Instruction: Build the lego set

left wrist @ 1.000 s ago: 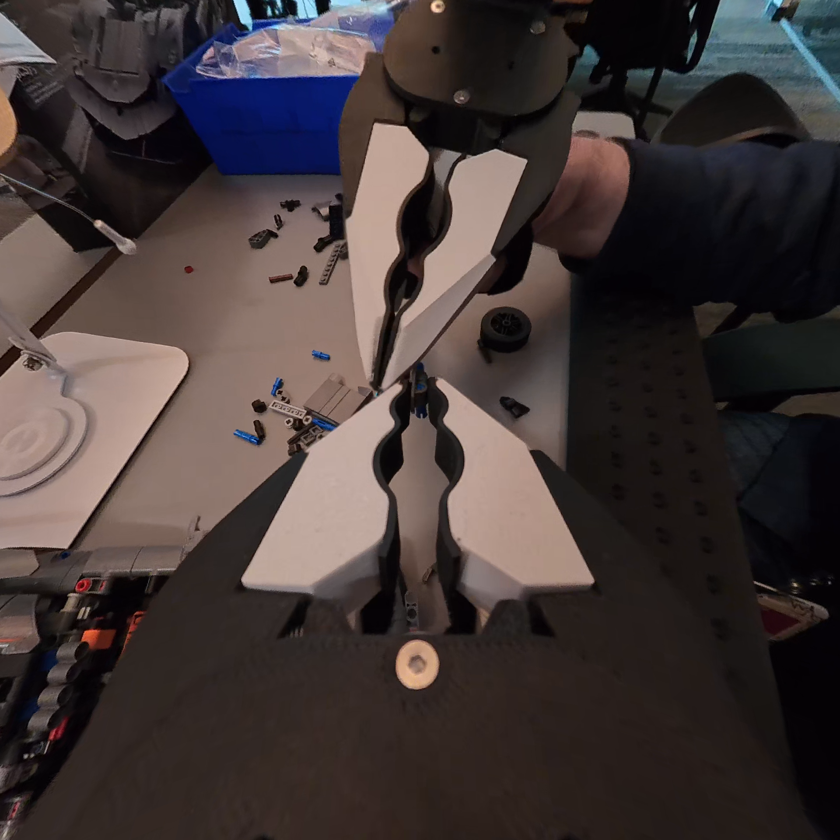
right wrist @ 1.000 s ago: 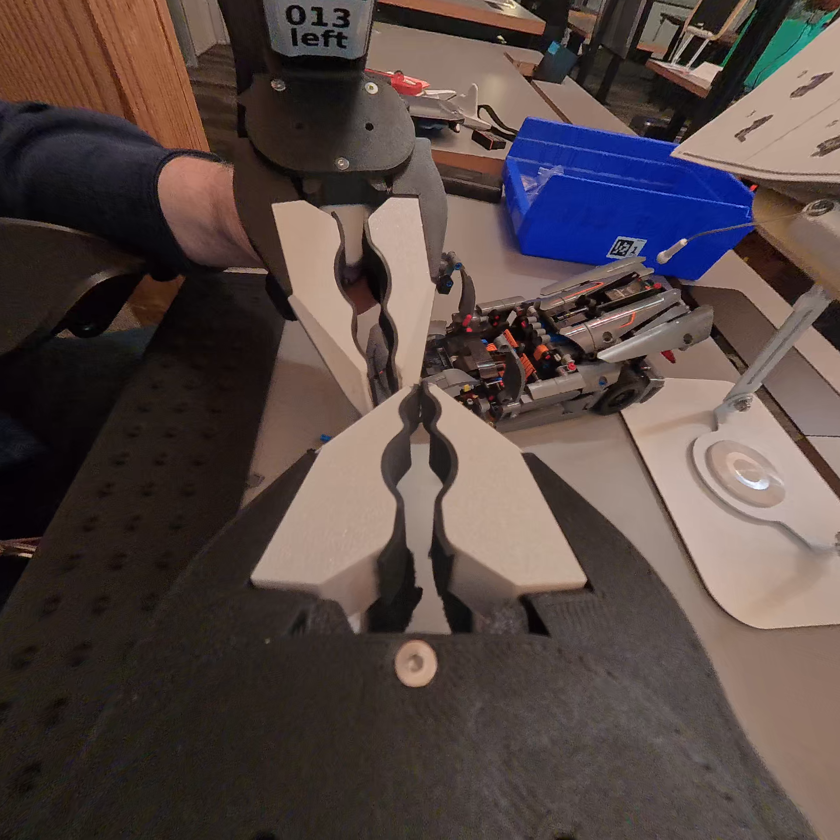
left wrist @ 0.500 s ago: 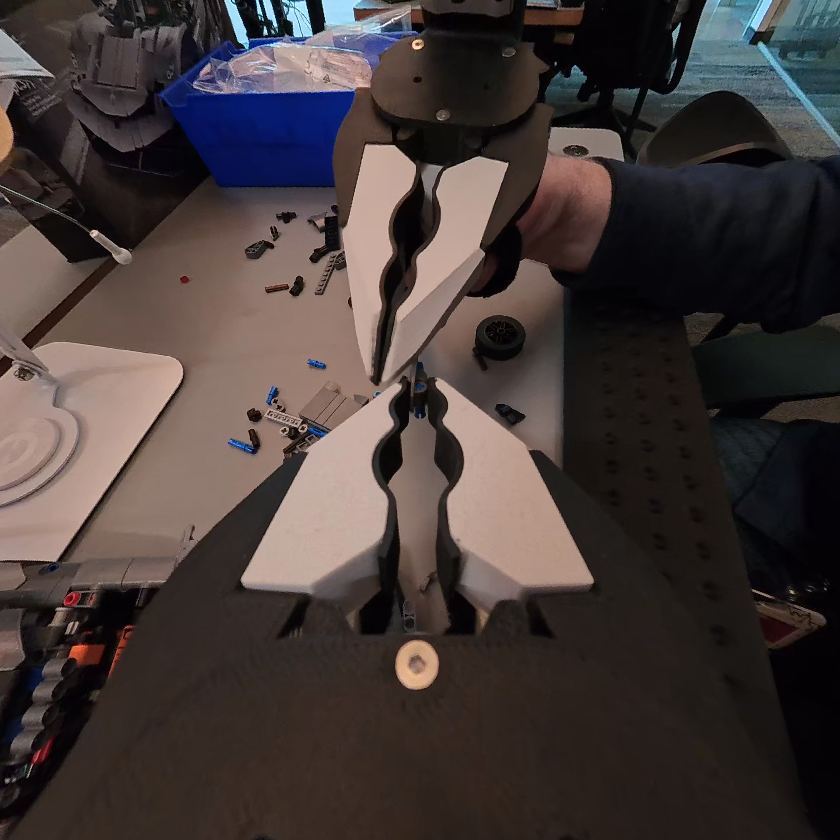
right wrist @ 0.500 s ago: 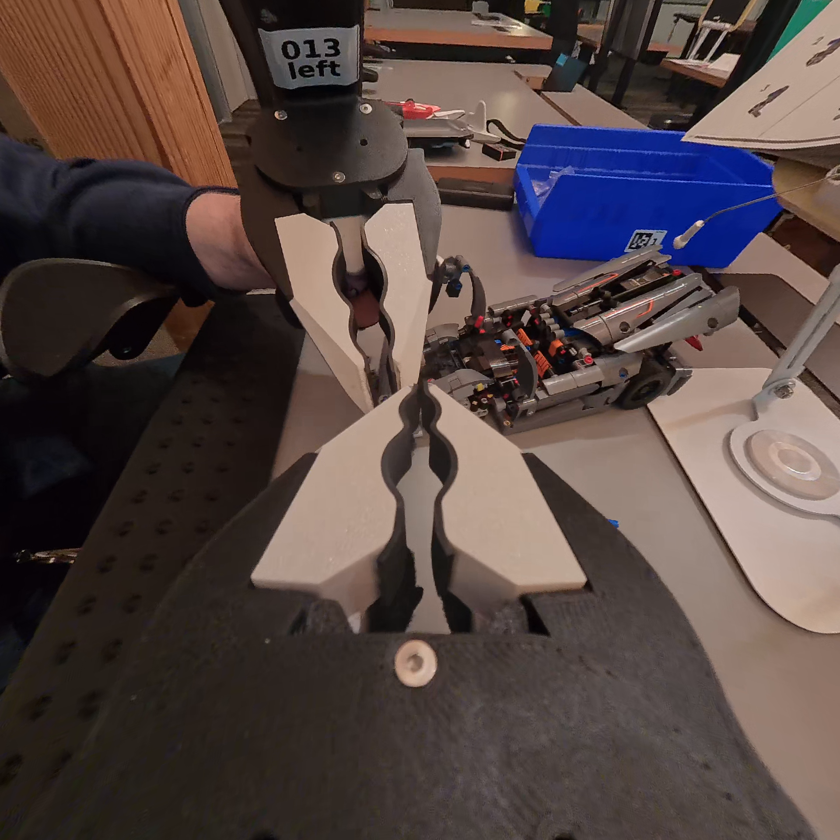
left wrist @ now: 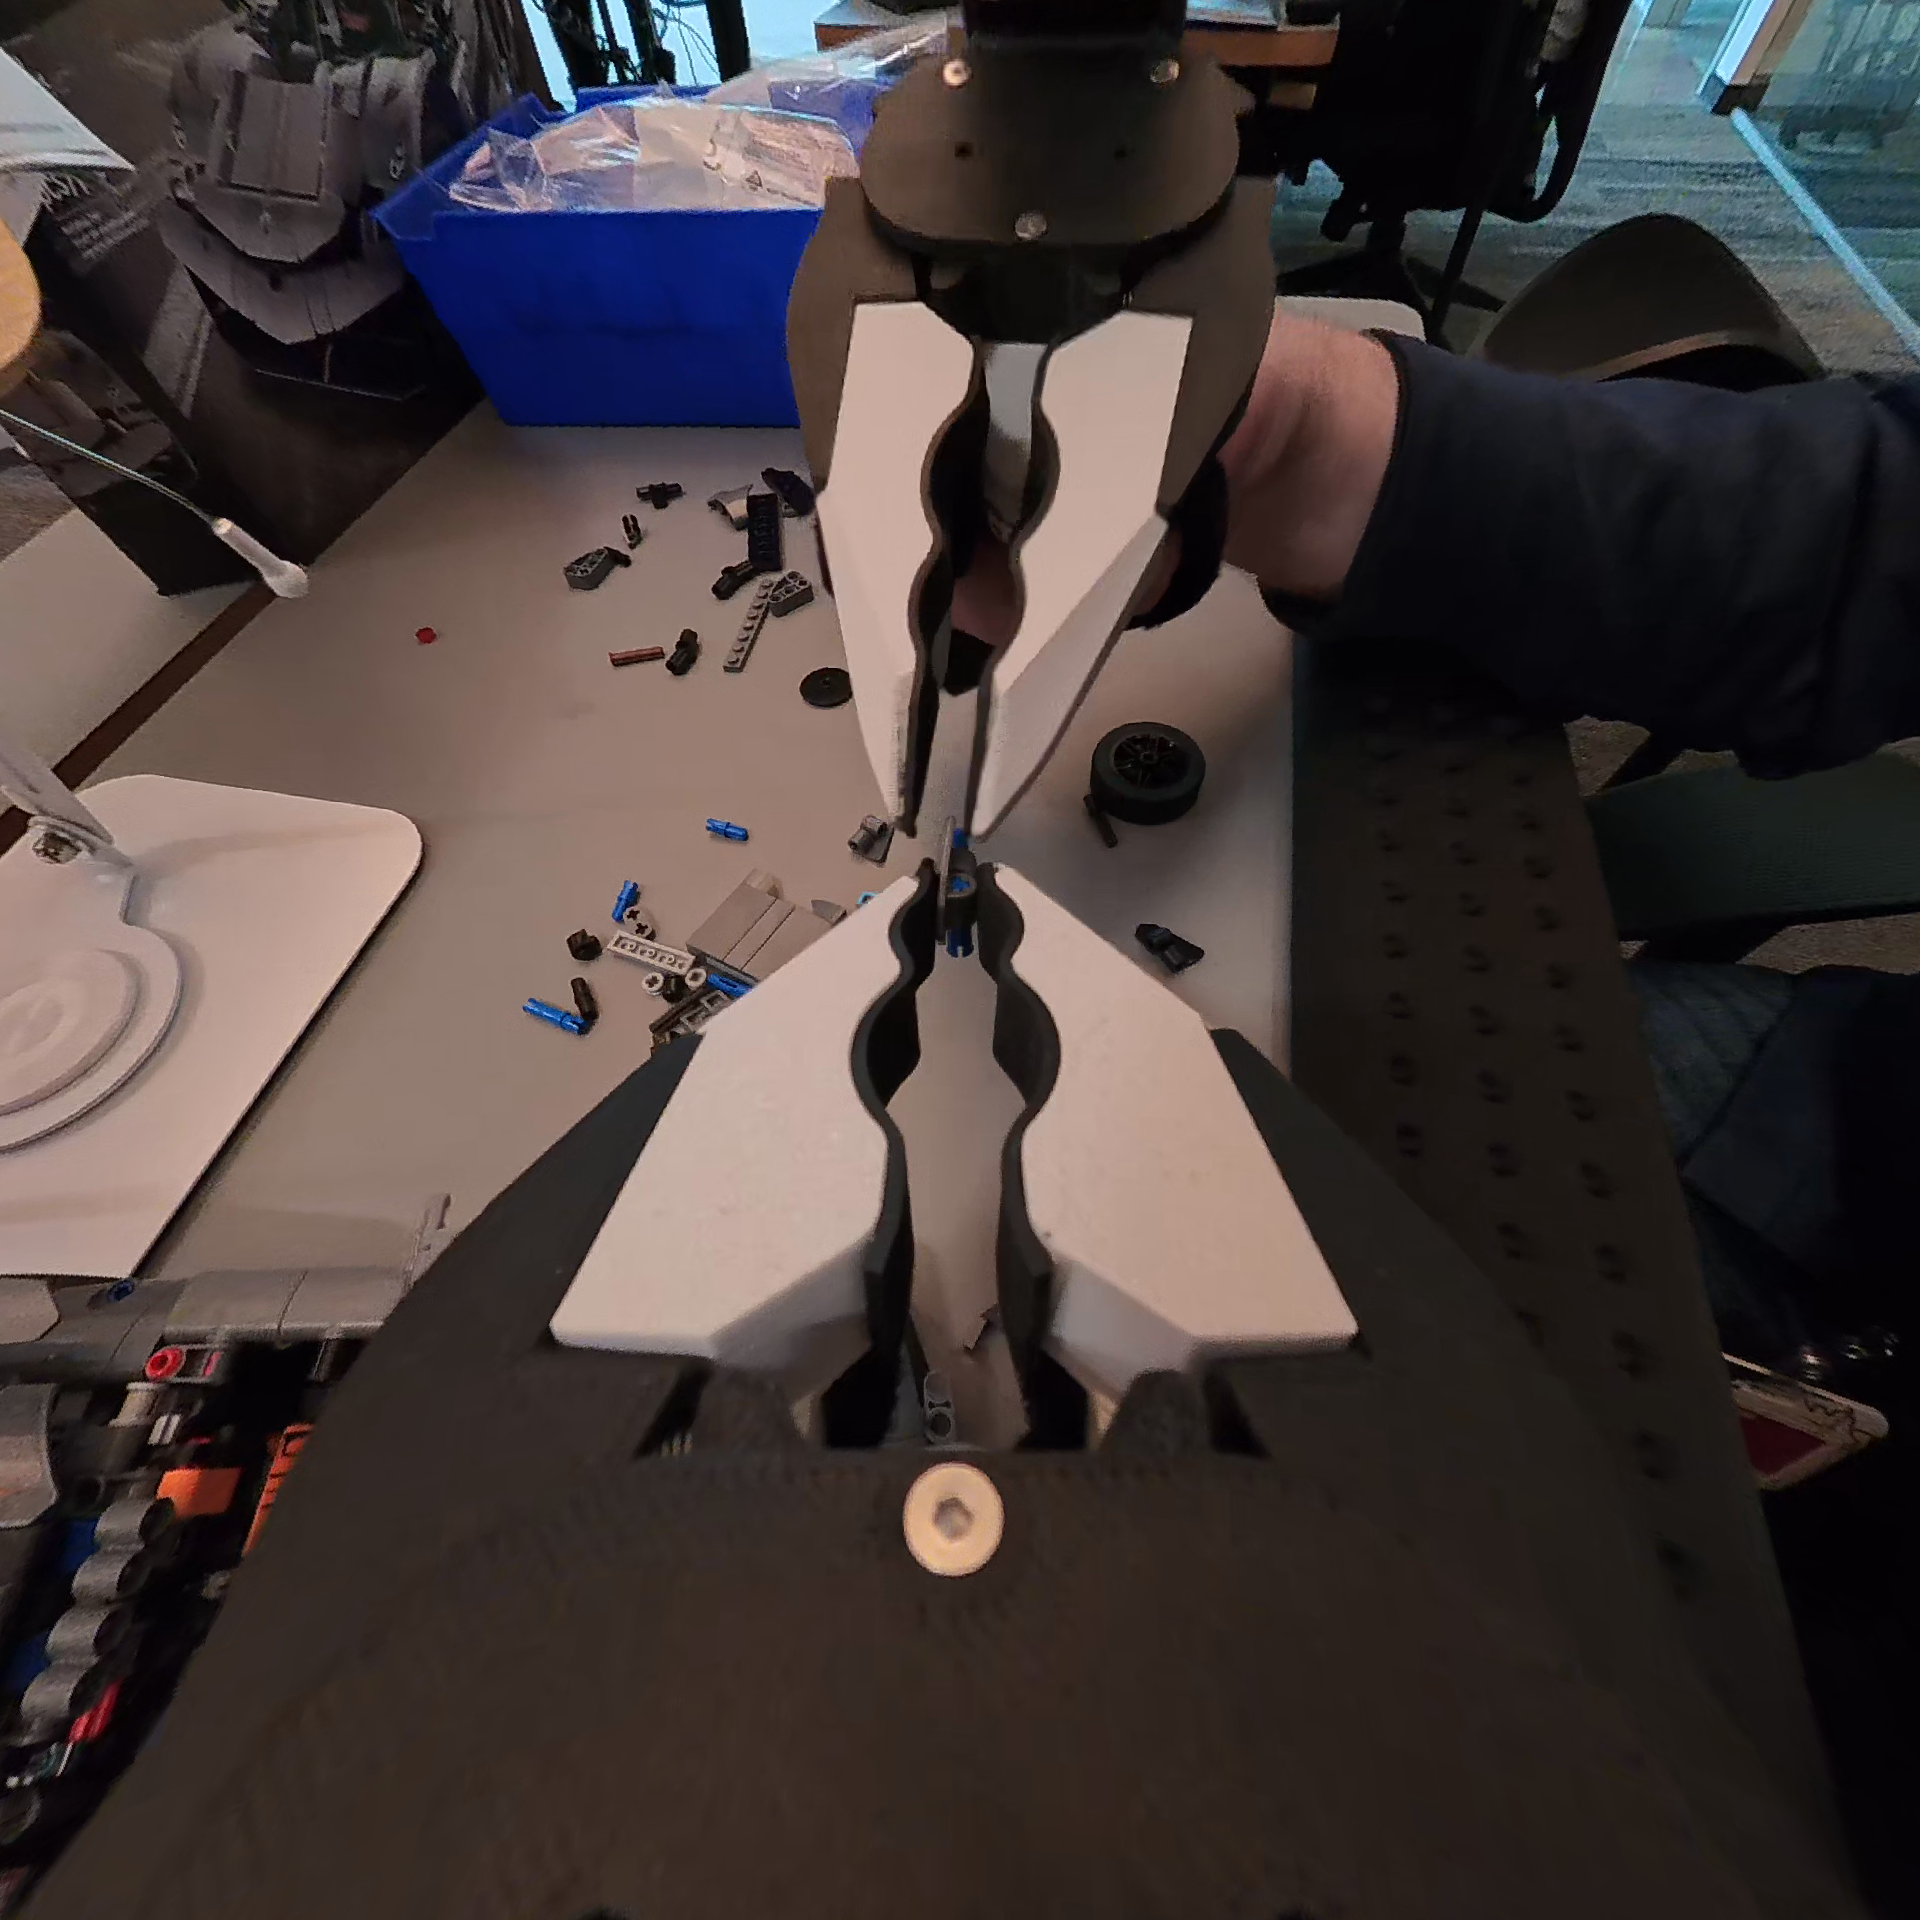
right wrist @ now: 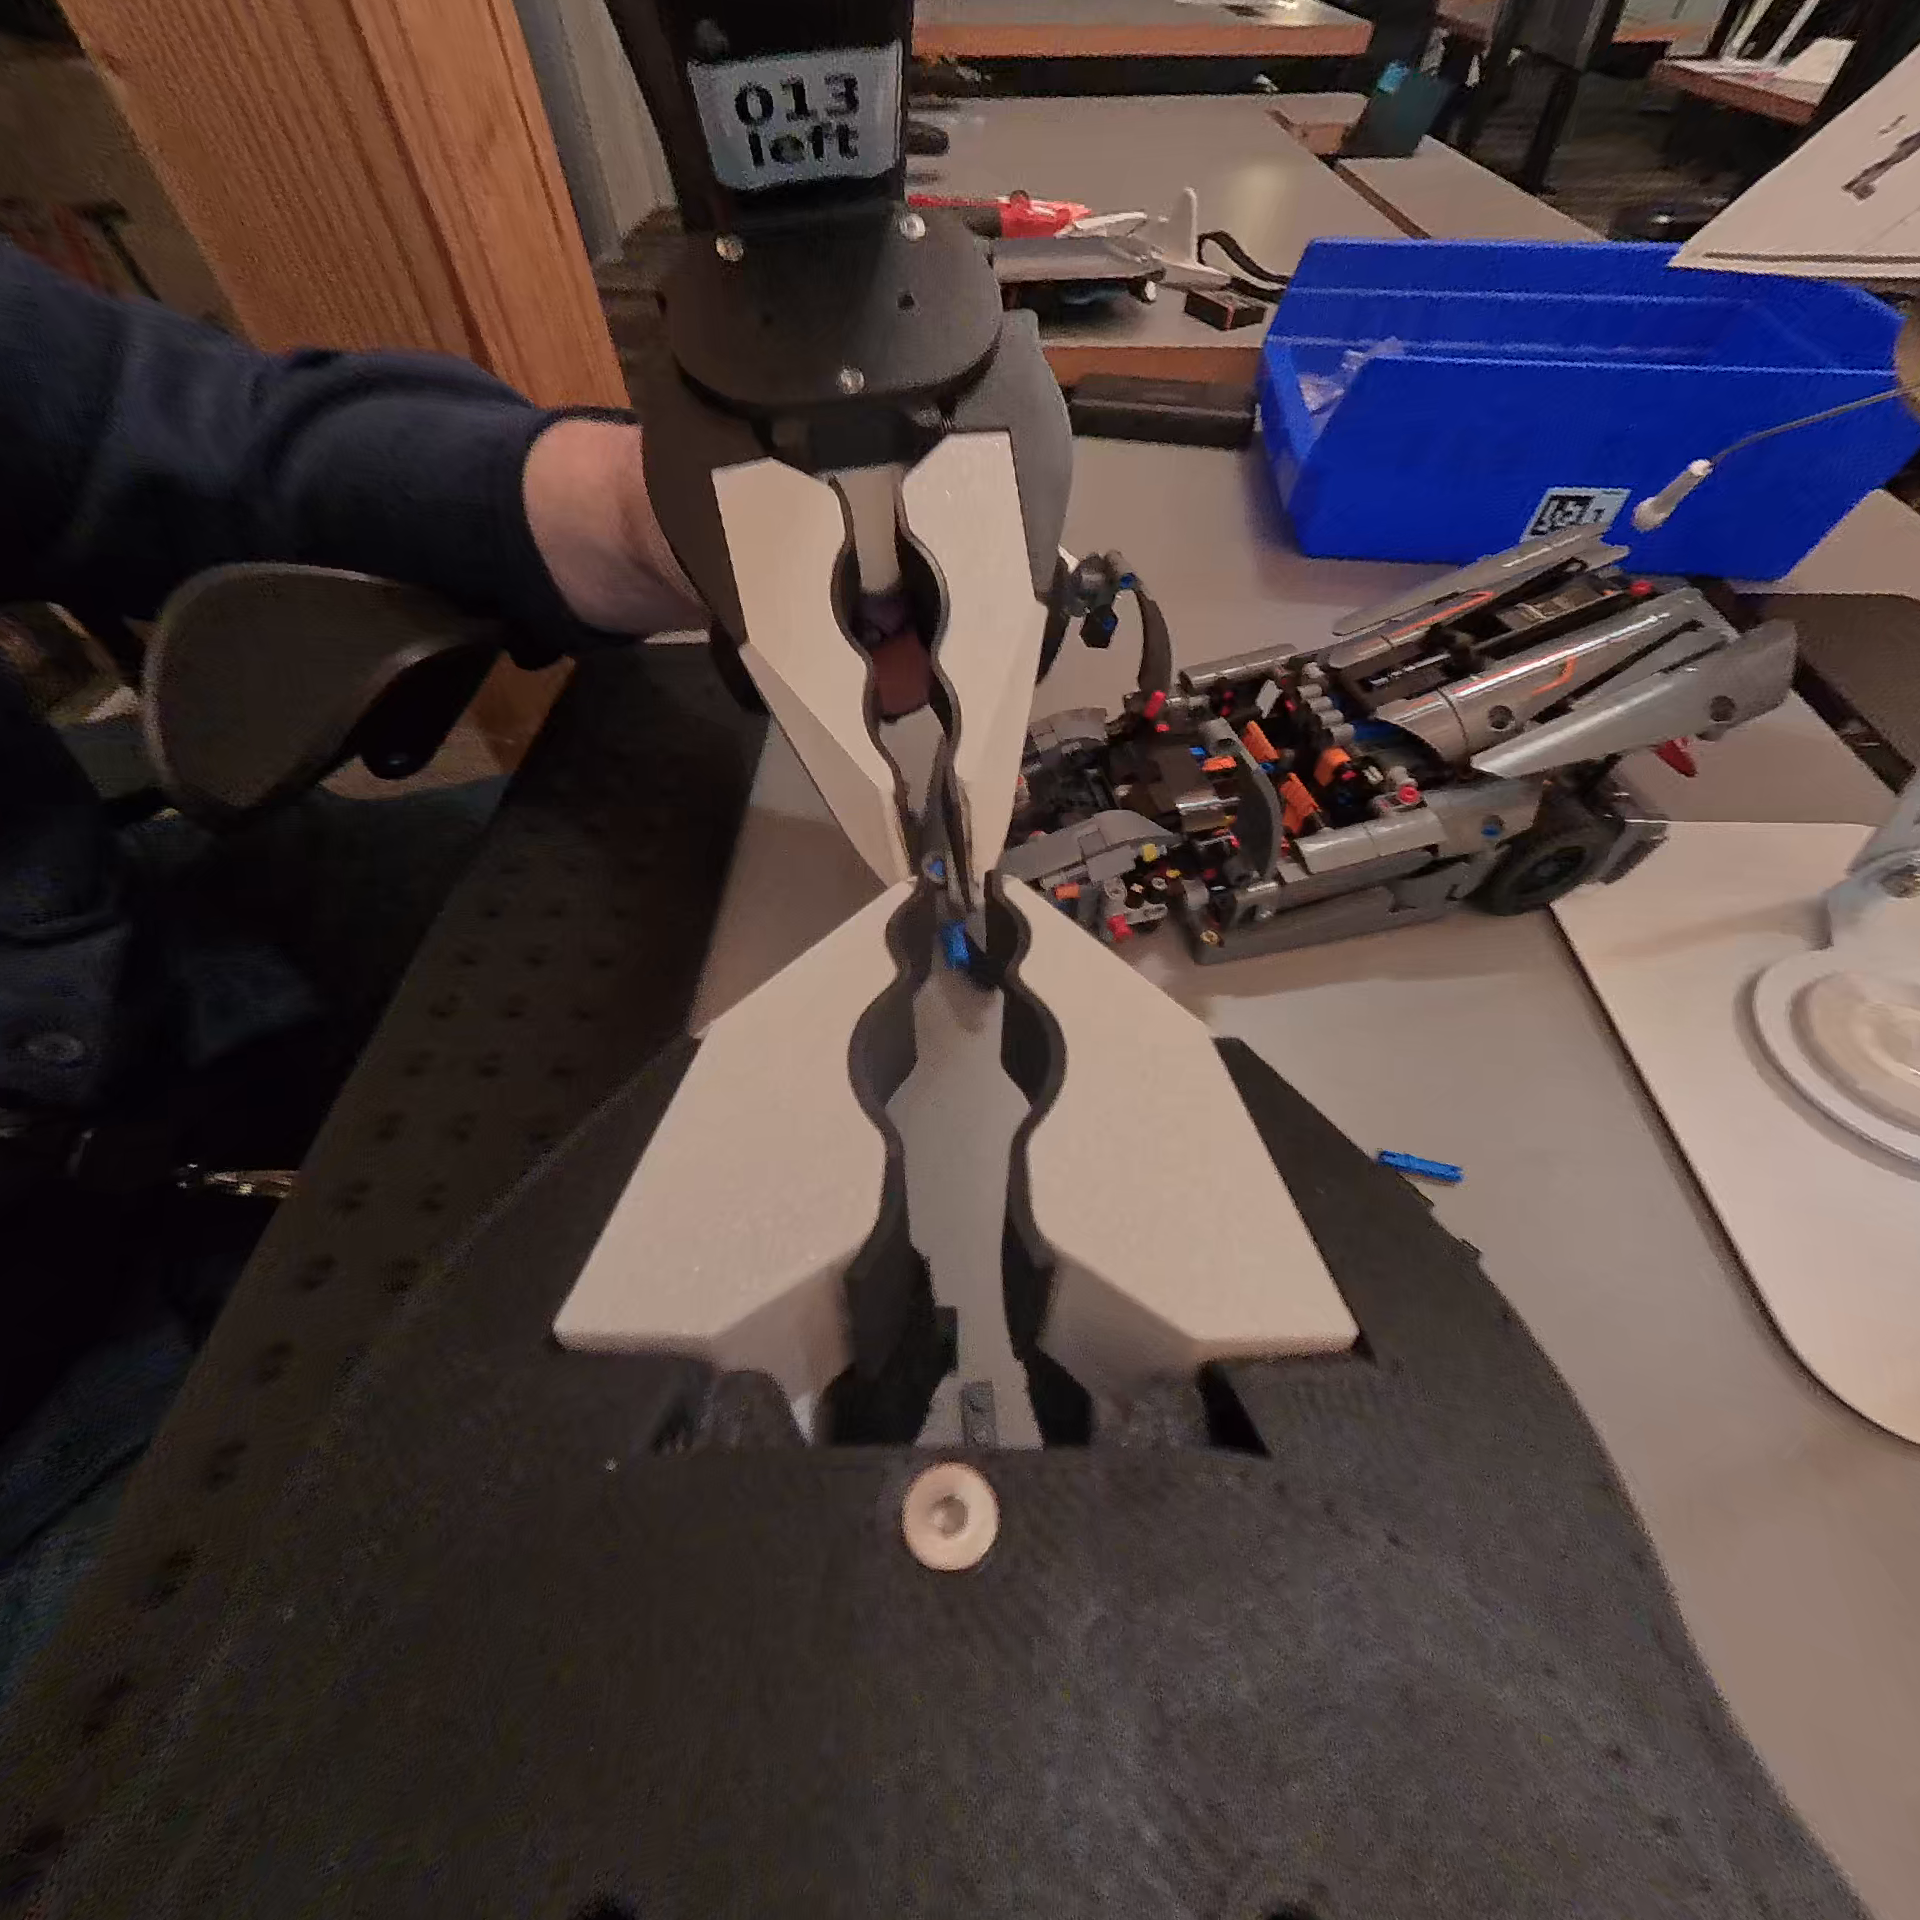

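Blue and grey plastic met in mid-air above the desk (left wrist: 468,790) as the left hand-held gripper (left wrist: 954,904) pinched a small piece (left wrist: 956,891) at its very tips, its fingers drawn narrow around it. The right hand-held gripper (right wrist: 951,920) faced it tip to tip, fingers only slightly parted about a blue pin (right wrist: 954,945); whether it gripped the pin could not be told. The half-built car (right wrist: 1351,790) sat on the desk just beyond the pair, with loose parts (left wrist: 665,956), a wheel (left wrist: 1148,774) and a blue bin (left wrist: 623,301) farther off. The piece looked feather-light, rigid and smooth, likely to twist or shoot out if squeezed off-centre. It seemed best held across its flat sides, clear of the hole, while the pin was taken by its middle collar and pushed straight along its axis
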`<move>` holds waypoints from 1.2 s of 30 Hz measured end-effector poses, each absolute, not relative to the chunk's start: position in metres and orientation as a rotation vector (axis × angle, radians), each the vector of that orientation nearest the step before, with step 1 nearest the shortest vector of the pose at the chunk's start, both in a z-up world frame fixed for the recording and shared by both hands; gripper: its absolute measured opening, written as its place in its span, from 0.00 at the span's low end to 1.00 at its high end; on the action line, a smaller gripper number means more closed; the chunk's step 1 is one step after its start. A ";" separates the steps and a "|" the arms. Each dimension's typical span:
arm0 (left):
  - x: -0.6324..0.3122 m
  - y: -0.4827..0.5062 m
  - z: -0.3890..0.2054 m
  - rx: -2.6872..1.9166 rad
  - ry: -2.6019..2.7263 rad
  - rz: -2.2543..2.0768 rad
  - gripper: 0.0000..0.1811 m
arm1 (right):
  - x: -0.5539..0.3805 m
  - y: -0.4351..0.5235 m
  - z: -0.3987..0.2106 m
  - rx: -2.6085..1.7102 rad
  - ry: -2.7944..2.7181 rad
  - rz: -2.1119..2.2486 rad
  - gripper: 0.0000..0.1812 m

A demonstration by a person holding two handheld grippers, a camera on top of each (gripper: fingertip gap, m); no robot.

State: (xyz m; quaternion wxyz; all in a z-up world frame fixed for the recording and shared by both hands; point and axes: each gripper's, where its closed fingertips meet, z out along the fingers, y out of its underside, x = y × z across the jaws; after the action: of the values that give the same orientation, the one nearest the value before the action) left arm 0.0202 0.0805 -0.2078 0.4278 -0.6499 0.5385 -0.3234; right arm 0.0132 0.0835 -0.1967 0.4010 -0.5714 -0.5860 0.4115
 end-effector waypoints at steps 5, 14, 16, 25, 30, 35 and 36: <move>0.019 0.081 -0.211 -1.636 1.353 -0.802 0.03 | 0.011 0.082 -0.203 -1.448 -1.507 1.037 0.01; 0.021 0.080 -0.210 -1.626 1.353 -0.827 0.03 | 0.010 0.081 -0.201 -1.437 -1.493 1.052 0.00; 0.020 0.081 -0.208 -1.618 1.335 -0.836 0.03 | 0.010 0.082 -0.198 -1.426 -1.468 1.067 0.00; 0.017 0.085 -0.201 -1.619 1.270 -0.913 0.04 | 0.009 0.087 -0.184 -1.399 -1.357 1.159 0.00; 0.017 0.084 -0.197 -1.607 1.250 -0.947 0.04 | 0.009 0.088 -0.181 -1.390 -1.331 1.183 0.00; 0.015 0.086 -0.194 -1.601 1.228 -0.974 0.04 | 0.008 0.090 -0.178 -1.386 -1.288 1.218 0.00; 0.015 0.086 -0.193 -1.598 1.220 -0.981 0.04 | 0.007 0.090 -0.177 -1.383 -1.279 1.225 0.00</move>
State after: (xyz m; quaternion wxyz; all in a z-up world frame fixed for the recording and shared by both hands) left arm 0.0152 0.0858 -0.1931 0.4369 -0.6426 0.4904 -0.3946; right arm 0.0075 0.0901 -0.1769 0.4323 -0.5550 -0.5131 0.4916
